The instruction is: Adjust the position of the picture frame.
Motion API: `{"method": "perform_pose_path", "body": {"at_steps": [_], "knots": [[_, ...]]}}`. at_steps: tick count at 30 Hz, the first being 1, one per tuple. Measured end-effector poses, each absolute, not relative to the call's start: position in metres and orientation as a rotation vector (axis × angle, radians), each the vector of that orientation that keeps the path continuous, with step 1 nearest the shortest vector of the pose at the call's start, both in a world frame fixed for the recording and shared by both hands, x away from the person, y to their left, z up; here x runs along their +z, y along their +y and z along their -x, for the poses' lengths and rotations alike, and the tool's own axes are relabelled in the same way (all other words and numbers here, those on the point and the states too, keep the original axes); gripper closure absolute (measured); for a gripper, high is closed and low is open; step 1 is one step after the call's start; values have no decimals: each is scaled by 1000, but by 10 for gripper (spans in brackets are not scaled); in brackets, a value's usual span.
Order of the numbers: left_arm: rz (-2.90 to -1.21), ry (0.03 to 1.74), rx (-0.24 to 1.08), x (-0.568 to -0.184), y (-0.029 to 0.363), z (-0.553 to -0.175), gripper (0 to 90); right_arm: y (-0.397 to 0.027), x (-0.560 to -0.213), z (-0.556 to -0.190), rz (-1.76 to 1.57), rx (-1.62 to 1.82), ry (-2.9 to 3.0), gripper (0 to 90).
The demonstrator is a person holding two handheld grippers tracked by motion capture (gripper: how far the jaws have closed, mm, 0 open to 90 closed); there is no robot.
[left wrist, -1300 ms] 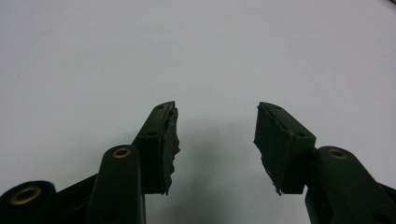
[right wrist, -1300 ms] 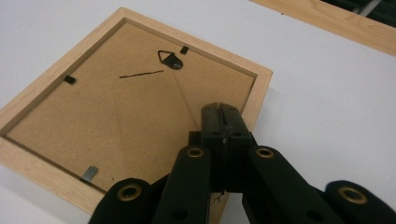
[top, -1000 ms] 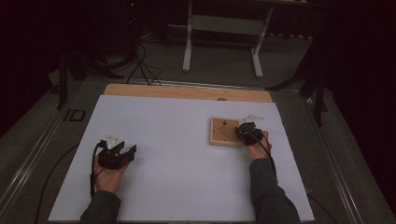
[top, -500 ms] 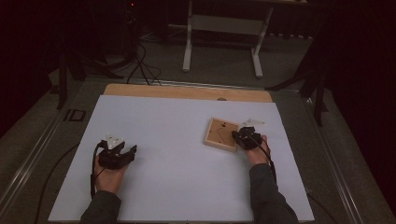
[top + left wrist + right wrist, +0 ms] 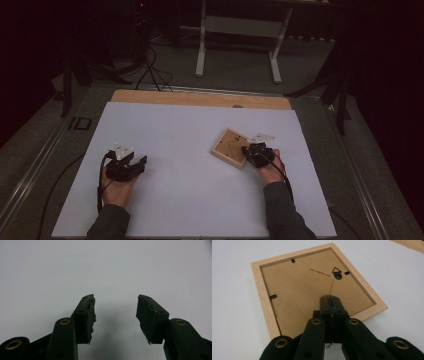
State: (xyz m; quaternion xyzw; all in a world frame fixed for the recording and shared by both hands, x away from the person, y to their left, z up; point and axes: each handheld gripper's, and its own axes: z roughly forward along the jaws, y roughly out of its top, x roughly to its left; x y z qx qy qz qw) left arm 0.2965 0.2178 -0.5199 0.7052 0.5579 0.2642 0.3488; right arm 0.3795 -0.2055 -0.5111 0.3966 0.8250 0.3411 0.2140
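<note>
Wooden picture frame (image 5: 312, 287) lies back-up on the white bench (image 5: 190, 130), right gripper (image 5: 331, 305) fingers pressed together over its backing; left gripper (image 5: 115, 315) fingers spread, empty.

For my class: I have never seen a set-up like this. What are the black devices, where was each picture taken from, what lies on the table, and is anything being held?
A person sits at a table covered by a white sheet and holds a hand-operated gripper in each hand. The high view looks down from above. The other two pictures come from small cameras riding on each gripper, looking along its two black jaws.

The left gripper rests over bare sheet; its jaws stand apart with nothing between them.

The right gripper is at a wooden picture frame, lying face down with its brown backing and hanging hook upward. Its jaws are closed, and a thin wire-like strand runs from them toward the hook; I cannot tell for sure that it is gripped.
</note>
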Motion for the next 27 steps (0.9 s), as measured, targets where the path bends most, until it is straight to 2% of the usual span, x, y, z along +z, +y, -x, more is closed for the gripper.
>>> {"method": "perform_pose_path", "body": {"at_steps": [27], "knots": [[-1841,1433,679,-520,215,-297,494,-159,-511,-344,-920,988,2410,900]]}}
